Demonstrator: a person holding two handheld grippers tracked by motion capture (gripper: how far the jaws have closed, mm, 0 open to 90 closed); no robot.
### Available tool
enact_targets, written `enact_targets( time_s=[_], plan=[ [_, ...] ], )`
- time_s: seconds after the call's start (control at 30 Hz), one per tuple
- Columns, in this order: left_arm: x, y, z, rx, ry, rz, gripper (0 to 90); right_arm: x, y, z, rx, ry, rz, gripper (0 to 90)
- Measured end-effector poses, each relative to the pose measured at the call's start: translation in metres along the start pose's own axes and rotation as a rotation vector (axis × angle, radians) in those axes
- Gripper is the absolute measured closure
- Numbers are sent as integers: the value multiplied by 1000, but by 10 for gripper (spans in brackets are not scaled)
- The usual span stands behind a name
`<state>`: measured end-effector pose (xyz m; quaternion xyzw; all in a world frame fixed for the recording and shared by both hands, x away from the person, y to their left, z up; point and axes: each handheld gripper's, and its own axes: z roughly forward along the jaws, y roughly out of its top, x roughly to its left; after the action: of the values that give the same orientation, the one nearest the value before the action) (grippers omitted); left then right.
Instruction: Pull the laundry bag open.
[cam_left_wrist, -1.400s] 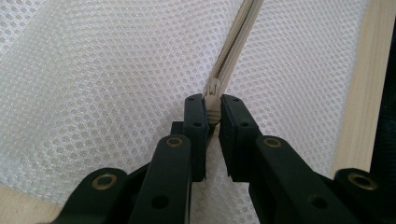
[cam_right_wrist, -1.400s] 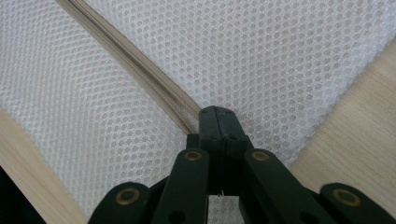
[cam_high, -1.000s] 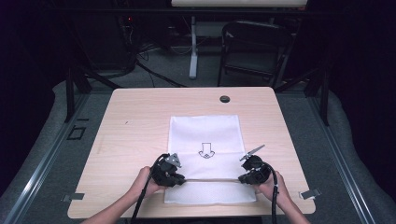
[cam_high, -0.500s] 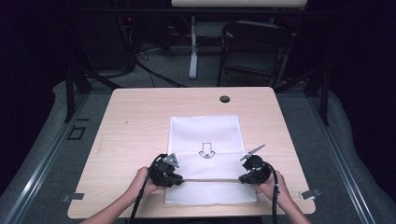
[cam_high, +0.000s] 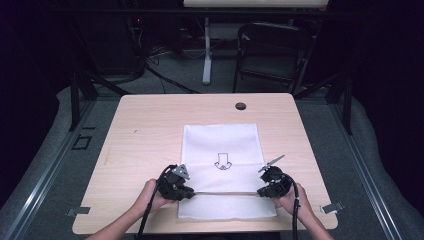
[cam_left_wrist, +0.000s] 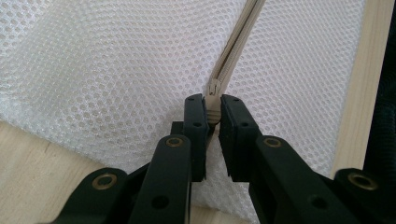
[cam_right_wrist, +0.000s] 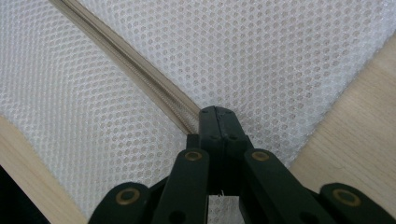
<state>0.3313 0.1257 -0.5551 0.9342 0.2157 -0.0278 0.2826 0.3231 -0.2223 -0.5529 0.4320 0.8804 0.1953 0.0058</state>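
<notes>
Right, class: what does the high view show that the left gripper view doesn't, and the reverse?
High view: the arrow print, the black round cap on the table, the right gripper clamping the zipper at its other end. Left gripper view: the zipper slider and the fine holes of the weave. Both: the white mesh bag, its zipper, the left gripper shut on it.

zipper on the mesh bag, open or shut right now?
Shut, as far as shows. The zipper runs as one closed line between the left tongs and right tongs; its slider sits at the left end.
</notes>
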Motion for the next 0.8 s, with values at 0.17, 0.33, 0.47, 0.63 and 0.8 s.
enact_targets(
  time_s=[0.17,0.33,0.47,0.63,0.8],
  plan=[
    [1,-4,-3,-7,3,-12,815,0,0,0,2,-2,-1,900],
    [3,-7,-6,-7,9,-12,815,0,0,0,-1,1,2,900],
    [4,-10,-9,-5,13,-18,815,0,0,0,-4,2,2,900],
    [4,-12,-12,-10,15,-24,815,0,0,0,-3,2,0,900],
    [7,-16,-15,-9,20,-33,815,0,0,0,-10,10,8,900]
  ],
)
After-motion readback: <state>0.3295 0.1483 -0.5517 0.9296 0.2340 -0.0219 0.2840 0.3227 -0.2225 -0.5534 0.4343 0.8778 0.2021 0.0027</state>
